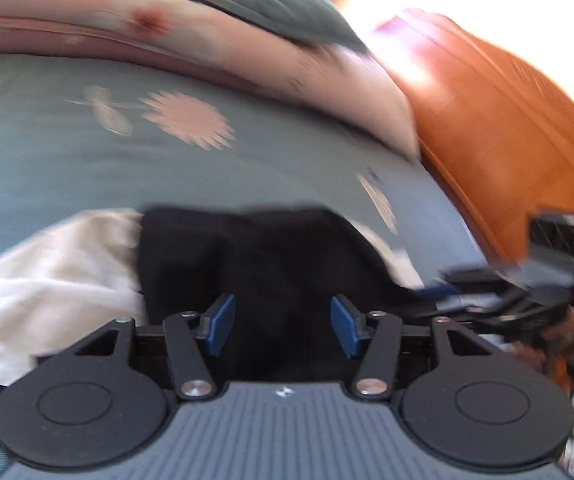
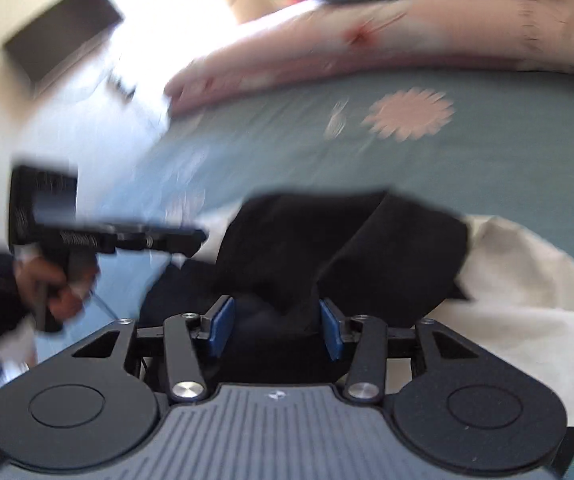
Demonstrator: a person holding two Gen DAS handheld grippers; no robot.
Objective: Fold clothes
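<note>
Both tongs stand open, gripping nothing. Left tongs and right tongs hang over a black garment, which lies bunched on the bed directly ahead of both, partly overlapping white cloth beside it. Judged risk: closing here may catch several layers or the white cloth, spoiling the fold. Heavy blur obscures the garment's edges.

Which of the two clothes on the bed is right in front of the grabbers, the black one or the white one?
The black garment. It lies straight ahead of both open grippers, while the white garment sits off to one side, partly beneath it.
</note>
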